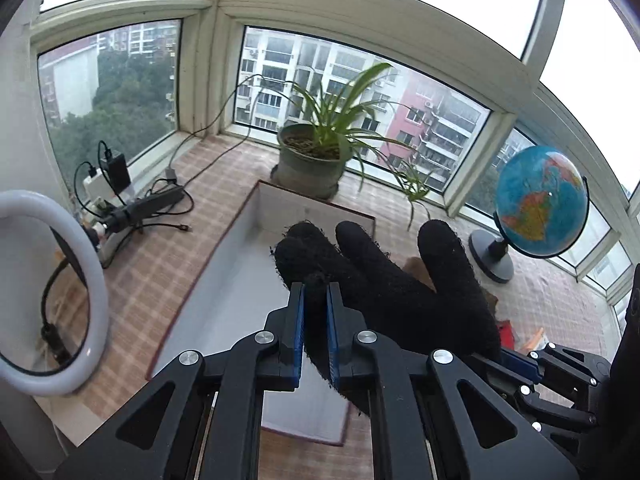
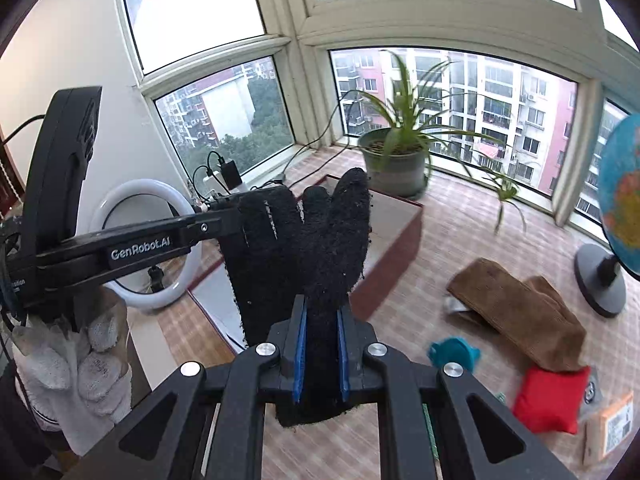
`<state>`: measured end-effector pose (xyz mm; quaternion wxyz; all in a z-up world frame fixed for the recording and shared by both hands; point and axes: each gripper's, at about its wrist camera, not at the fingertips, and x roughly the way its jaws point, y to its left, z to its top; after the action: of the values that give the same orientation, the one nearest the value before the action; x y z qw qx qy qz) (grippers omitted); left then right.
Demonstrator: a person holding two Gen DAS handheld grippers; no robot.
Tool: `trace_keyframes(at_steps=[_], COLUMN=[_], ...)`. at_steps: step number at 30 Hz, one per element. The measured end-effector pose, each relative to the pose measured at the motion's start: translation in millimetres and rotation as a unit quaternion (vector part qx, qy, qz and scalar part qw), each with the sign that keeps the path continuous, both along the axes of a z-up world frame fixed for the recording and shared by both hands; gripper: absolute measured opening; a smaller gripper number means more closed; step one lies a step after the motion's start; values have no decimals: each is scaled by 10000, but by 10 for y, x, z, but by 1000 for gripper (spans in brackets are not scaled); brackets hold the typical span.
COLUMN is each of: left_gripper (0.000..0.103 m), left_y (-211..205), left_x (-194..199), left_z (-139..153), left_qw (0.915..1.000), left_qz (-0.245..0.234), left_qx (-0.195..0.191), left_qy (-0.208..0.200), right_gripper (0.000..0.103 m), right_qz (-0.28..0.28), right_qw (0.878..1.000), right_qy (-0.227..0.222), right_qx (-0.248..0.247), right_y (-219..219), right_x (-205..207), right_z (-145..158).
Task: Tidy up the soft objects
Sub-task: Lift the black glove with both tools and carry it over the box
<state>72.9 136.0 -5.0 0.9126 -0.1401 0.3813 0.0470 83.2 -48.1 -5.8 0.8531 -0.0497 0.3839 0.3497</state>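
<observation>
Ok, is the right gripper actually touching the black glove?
Touching. In the right wrist view the right gripper has both blue fingers pressed against the black glove, pinching its lower edge.

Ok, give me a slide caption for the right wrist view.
Both grippers, right gripper and left gripper, hold a black knit glove stretched above the open box on the checked mat.

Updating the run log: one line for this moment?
left gripper: shut on black glove | right gripper: shut on same glove | glove over box
</observation>
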Motion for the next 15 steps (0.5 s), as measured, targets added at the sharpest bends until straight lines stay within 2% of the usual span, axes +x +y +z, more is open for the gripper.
trace_keyframes(at_steps=[6,15], left_gripper=[9,9], left_y=[516,859], left_x=[196,412], left_z=[-149,-513], left_qw=[9997,9982], left_qz=[101,72], left_qx=[57,196], left_qy=[196,567], right_gripper=[12,12], right_qz=[21,-246], right_qw=[9998,9979], right_qy=[186,547], right_qx=[-59,-229], right_y=[620,1003], right_x=[131,268], right_z=[-124,-517])
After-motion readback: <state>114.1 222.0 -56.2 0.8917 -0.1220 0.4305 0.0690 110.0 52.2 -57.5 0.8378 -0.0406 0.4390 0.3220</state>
